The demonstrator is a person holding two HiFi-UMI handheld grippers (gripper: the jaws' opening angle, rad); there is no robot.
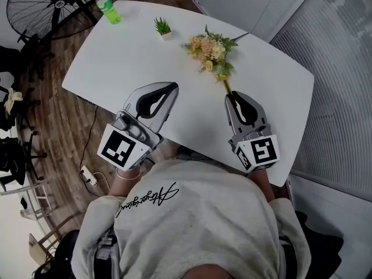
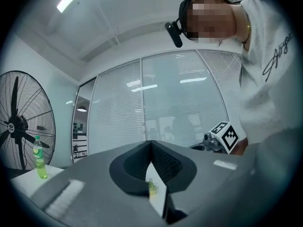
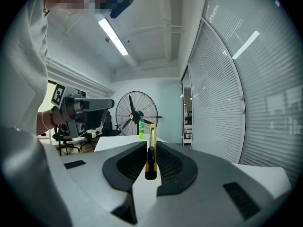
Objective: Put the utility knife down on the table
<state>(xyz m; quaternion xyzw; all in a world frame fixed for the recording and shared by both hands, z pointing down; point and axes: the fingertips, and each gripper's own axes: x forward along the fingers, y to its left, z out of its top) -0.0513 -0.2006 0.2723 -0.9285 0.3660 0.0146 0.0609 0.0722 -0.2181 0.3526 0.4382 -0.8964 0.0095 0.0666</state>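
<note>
The yellow utility knife [image 3: 151, 153] stands on edge between the pads of my right gripper [image 3: 151, 148], which is shut on it. In the head view its yellow tip [image 1: 224, 85] pokes out past the right gripper [image 1: 229, 96], just above the white table [image 1: 116, 68] and close to the flower bouquet [image 1: 210, 50]. My left gripper [image 1: 172, 86] hovers over the table's near edge, its jaws closed tip to tip with nothing held [image 2: 151, 144].
A green bottle [image 1: 108, 9] and a small potted plant [image 1: 163, 27] stand at the table's far side. A big floor fan [image 1: 64, 4] is beyond the table's far left corner. Office chairs and a power strip [image 1: 88, 176] are on the wooden floor at left. Blinds run along the right.
</note>
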